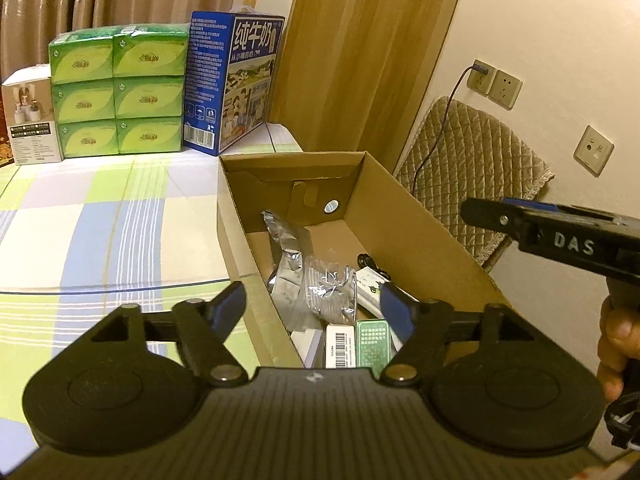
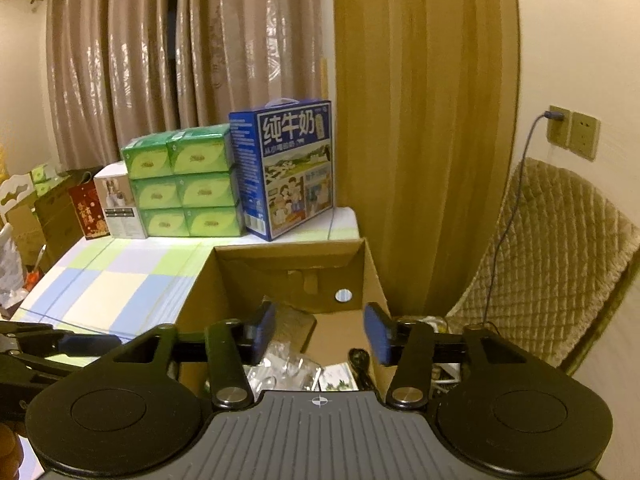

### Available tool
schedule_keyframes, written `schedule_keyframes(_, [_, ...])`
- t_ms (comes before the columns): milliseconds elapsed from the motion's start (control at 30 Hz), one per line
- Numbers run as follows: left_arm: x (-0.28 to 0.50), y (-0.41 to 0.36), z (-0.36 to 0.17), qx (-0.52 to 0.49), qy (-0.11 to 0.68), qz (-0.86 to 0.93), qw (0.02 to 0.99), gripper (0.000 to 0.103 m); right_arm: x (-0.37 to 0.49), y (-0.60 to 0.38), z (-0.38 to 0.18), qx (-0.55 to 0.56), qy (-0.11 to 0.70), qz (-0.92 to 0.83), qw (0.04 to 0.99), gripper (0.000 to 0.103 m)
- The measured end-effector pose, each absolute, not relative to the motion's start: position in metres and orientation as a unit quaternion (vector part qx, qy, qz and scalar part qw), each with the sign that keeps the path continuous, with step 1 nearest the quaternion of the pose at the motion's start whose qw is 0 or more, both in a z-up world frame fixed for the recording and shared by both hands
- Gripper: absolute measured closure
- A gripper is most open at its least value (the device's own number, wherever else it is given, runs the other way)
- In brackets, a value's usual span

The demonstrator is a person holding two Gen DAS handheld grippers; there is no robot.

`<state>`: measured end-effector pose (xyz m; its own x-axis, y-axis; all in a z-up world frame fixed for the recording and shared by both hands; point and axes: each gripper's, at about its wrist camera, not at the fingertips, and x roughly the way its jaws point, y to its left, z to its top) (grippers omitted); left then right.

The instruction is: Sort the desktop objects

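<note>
Cardboard box (image 1: 404, 208) already loaded, both grippers (image 1: 314, 304) (image 2: 320, 334) open and empty above it, probably between picks, next item needed.

Cardboard box (image 1: 420, 232): brown, open-topped, stood at the table's right edge. Contents lay jumbled: crumpled foil bags (image 1: 316, 280), green packet (image 1: 373, 342), barcoded white box (image 1: 340, 346), black cable (image 1: 370, 264).

Cardboard box (image 1: 420, 216) on table (image 1: 100, 232) right edge — packets (image 1: 316, 284) inside; milk carton (image 1: 236, 80) behind.
</note>
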<state>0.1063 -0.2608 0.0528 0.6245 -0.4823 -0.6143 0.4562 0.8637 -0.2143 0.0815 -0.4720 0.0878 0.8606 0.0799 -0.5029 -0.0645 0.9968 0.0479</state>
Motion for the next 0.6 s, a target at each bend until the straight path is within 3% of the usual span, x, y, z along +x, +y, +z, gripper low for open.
schedule_keyframes(133, [0.097,-0.257,0.056,-0.018,0.343,-0.255,0.904,0.019,0.065,-0.475,0.089,0.007,0.263,0.024,0.964,0.015])
schedule_keyframes(233, [0.09,-0.254,0.058,-0.018,0.344,-0.254,0.904,0.015,0.051,-0.477,0.091,0.005,0.265,0.017,0.964,0.007])
schedule_keyframes(400, [0.071,-0.252,0.064,-0.012,0.339,-0.246,0.908,0.002,0.029,-0.477,0.092,0.004,0.276,0.008,0.961,0.002])
schedule_keyframes(600, [0.047,-0.249,0.072,-0.013,0.339,-0.237,0.911,0.002,0.005,-0.472,0.093,-0.003,0.291,-0.013,0.957,0.002])
